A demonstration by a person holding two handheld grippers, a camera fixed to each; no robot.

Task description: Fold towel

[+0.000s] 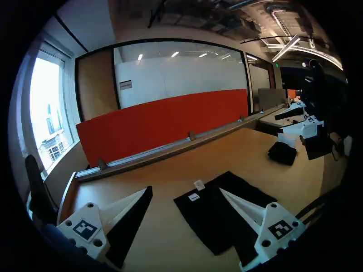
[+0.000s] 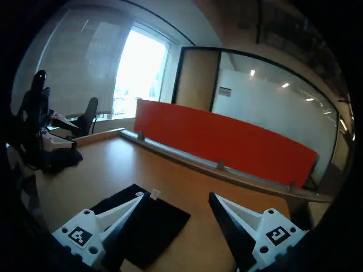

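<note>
L gripper (image 1: 185, 189) fingers spread wide apart, hovering over wooden desk (image 1: 181, 158). R gripper (image 2: 177, 195) likewise wide apart. Black towel (image 1: 204, 217) lies flat on desk, white tag at far edge, partly behind L gripper's right finger. Red divider (image 1: 168, 118) along desk's far side

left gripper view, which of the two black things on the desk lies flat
The black towel with white tags, nearest the camera, lies spread flat. The other black lump, farther off, is bunched up.
</note>
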